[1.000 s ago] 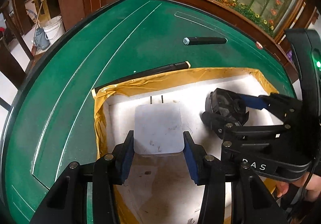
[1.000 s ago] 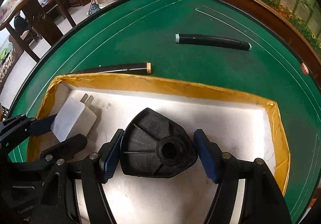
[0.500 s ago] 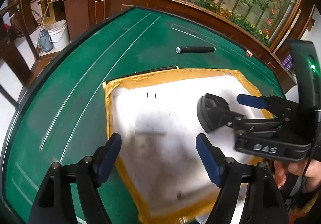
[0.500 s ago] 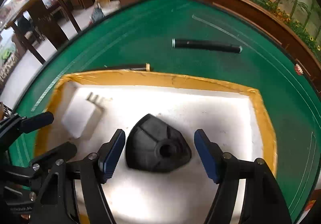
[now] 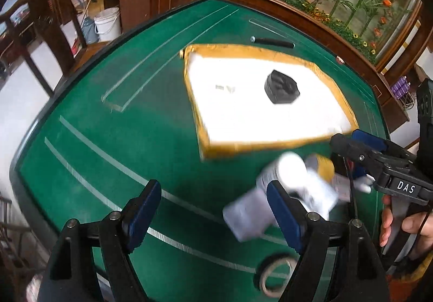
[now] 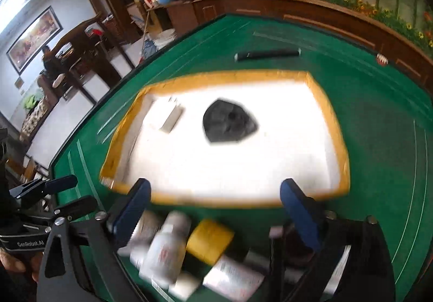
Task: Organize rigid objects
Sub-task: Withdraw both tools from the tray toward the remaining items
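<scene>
A white foam tray with a yellow taped rim (image 5: pixel 270 52) (image 6: pixel 216 76) lies on the green table. In it lie a black rounded part (image 5: pixel 281 87) (image 6: pixel 228 125) and a white plug adapter (image 6: pixel 171 119), whose prongs (image 5: pixel 224 88) show in the left wrist view. My left gripper (image 5: pixel 213 210) is open and empty above the table, near a blurred pile of white bottles (image 5: pixel 286 188). My right gripper (image 6: pixel 216 210) is open and empty above that pile (image 6: pixel 167 248), in front of the tray. A yellow cap (image 6: pixel 209 239) lies among the bottles.
A black tube (image 5: pixel 272 42) (image 6: pixel 266 54) lies on the table beyond the tray. A tape roll (image 5: pixel 273 272) lies near the front edge. A wooden rail (image 5: pixel 311 18) borders the table's far side. Chairs and a bucket (image 5: pixel 107 23) stand to the left.
Both grippers have opened, let go of the adapter and the black part inside the tray, and pulled back toward the near side. The bottle pile has come into view.
</scene>
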Demonstrator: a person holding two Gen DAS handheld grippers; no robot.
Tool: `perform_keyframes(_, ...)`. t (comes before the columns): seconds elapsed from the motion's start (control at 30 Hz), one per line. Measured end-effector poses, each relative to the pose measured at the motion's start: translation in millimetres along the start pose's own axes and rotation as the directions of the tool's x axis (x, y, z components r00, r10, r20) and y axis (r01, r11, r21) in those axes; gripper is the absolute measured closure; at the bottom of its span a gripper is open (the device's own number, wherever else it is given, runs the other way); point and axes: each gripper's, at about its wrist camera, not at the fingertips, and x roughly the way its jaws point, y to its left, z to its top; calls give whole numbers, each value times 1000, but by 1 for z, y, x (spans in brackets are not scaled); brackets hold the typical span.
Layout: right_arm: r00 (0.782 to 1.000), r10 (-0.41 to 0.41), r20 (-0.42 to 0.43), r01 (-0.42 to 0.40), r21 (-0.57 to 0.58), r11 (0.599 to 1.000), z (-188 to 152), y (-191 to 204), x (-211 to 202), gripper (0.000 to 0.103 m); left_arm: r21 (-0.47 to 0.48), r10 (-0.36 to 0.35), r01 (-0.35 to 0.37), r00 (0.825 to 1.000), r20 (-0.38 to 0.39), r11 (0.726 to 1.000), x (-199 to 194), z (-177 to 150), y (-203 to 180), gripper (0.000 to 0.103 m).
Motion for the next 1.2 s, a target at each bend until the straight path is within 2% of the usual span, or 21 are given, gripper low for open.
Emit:
perform_keyframes(0.13, 1000, 30, -2, -30, -15, 999, -22, 9, -18, 6, -49, -13, 12, 1000, -10, 999, -11, -23, -1, 12)
perform_keyframes(0.4, 999, 28, -19, -29, -72, 997, -53, 16, -36, 6, -61, 2, -2, 1000, -6, 998, -22, -48, -9, 11)
perform_keyframes(0.63, 1000, 10, -25, -12, -62, 998, -75, -2, -51, 6, -61, -1, 1, 1000, 8, 998, -28, -58, -21, 11)
perform_keyframes(0.83, 1000, -7, -14, 6, -34, 999, -89, -18, -65, 6, -70, -31, 33, 999, 29, 997, -40, -77, -23, 11)
perform_keyframes(1.0, 1000, 4, 2, -4, -17, 1000, -111, -22, -79, 6, -62, -45, 43, 999, -26, 997, -32, -96, -22, 11)
perform_keyframes(1.13, 999, 22, -33, -21, 24, 999, -133, -29, -77, 17, -25, -65, 63, 997, -51, 998, -26, -96, -35, 12)
perform_keyframes(1.2, 999, 26, -46, -25, 36, 999, -141, -31, -78, 17, 23, -77, 78, 995, -63, 997, -23, -96, -50, 12)
